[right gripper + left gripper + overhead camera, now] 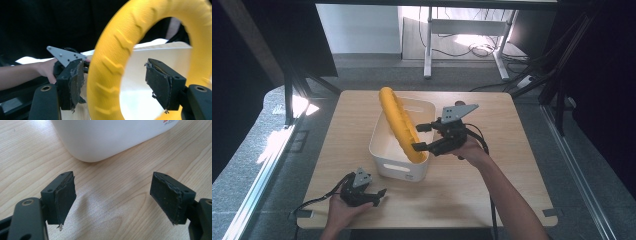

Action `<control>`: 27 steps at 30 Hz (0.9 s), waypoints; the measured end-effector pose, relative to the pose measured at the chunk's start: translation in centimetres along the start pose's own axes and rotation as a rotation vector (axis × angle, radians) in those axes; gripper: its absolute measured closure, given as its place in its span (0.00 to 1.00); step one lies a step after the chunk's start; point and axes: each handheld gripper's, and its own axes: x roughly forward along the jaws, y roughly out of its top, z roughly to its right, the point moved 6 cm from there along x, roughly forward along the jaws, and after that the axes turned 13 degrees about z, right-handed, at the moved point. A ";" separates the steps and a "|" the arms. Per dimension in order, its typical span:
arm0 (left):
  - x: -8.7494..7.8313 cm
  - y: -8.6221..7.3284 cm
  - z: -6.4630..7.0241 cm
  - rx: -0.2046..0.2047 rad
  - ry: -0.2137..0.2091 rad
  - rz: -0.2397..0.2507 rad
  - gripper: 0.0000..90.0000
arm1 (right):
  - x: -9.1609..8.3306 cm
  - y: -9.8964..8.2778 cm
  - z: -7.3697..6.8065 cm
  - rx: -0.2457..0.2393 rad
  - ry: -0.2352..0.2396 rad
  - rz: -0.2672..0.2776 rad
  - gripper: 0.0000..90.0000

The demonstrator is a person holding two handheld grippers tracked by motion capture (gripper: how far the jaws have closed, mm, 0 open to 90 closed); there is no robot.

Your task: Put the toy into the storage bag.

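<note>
A large yellow ribbed ring (399, 125) stands on edge, leaning in a white bin (399, 170) at the table's middle. My right gripper (417, 137) is at the bin's right side, pointing left. Its jaws stand wide on either side of the ring's lower rim. In the right gripper view the ring (107, 70) passes between the pads close to the left one, and neither pad presses on it; the right gripper (115, 85) is open. My left gripper (379, 196) rests low near the table's front left, open and empty (112, 200), facing the bin's wall (107, 137).
The wooden table (512, 170) has bare surface to the right of and in front of the bin. Dark frame posts stand at both back corners. The right gripper view also shows the other hand with its grey plate (65, 55) beyond the bin.
</note>
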 end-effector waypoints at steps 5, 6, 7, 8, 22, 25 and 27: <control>-0.1 0.0 0.0 -0.001 0.002 0.000 0.23 | -2.8 -1.2 0.4 0.002 -0.089 0.017 0.37; 0.0 0.0 0.0 -0.001 0.002 -0.001 0.23 | -3.4 -1.5 0.6 0.003 -0.104 0.022 0.37; 0.0 0.0 0.1 -0.001 0.003 0.002 0.23 | -4.0 -1.8 0.7 0.001 -0.124 0.025 0.38; 0.0 0.0 0.1 -0.002 0.003 0.001 0.23 | -4.5 -2.1 0.9 0.001 -0.148 0.033 0.38; 0.0 -0.1 0.2 -0.003 0.005 -0.001 0.23 | -10.2 -8.7 2.5 0.023 -0.385 0.002 0.39; -0.1 -0.1 0.1 -0.004 0.008 0.000 0.23 | -10.5 -9.2 2.6 0.033 -0.398 0.000 0.39; -0.1 0.0 0.1 -0.003 0.009 0.001 0.23 | -10.5 -9.2 2.7 0.030 -0.409 0.001 0.39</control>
